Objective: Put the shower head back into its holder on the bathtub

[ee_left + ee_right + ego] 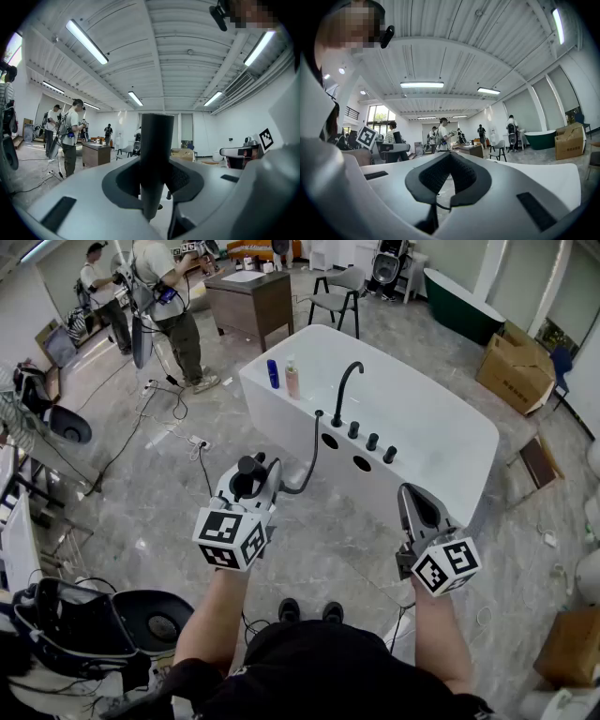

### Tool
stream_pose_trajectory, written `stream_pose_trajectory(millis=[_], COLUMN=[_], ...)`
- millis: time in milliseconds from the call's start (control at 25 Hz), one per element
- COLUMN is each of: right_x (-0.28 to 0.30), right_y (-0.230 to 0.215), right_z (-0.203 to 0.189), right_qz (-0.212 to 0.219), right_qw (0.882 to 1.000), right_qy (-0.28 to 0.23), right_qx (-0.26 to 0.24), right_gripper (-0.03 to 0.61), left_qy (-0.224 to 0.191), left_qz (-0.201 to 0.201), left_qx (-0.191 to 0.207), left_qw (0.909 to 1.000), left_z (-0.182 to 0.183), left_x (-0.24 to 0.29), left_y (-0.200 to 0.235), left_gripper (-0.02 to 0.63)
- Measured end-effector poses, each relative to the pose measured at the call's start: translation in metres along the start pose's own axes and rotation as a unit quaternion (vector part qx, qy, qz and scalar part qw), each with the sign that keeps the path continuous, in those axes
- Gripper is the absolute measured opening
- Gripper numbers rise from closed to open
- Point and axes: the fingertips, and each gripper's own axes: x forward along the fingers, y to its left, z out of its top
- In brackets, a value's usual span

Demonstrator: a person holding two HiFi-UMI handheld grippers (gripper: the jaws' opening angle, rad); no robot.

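The white bathtub stands ahead of me. On its near rim are a curved black faucet, three black knobs and two dark holes. My left gripper hovers in front of the tub, level, shut on the black shower head. The black hose runs from it up to the tub rim. In the left gripper view the shower head's handle stands upright between the pads of the left gripper. My right gripper is shut and empty, also in the right gripper view.
A blue bottle and a pink bottle stand on the tub's far left corner. People work at a wooden desk behind. Cables lie on the floor at left. Cardboard boxes sit at right, a chair beyond the tub.
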Motion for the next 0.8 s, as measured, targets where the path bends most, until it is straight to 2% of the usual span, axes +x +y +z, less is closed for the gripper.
stream_pose_trajectory(millis=[360, 600, 800], right_x=[-0.013, -0.029, -0.045], right_y=[-0.024, -0.056, -0.093], right_z=[0.005, 0.009, 0.014], right_qz=[0.017, 0.002, -0.031], right_qw=[1.000, 1.000, 0.998], right_qy=[-0.006, -0.009, -0.022], right_qx=[0.001, 0.013, 0.043], right_gripper=[0.010, 0.011, 0.012], left_qy=[0.003, 0.007, 0.007], left_qz=[0.002, 0.005, 0.005], left_qx=[0.001, -0.006, 0.000], left_qw=[1.0000, 0.9999, 1.0000], left_z=[0.009, 0.004, 0.009], left_x=[0.014, 0.034, 0.046], left_y=[-0.026, -0.048, -0.065], left_gripper=[0.126, 0.126, 0.126])
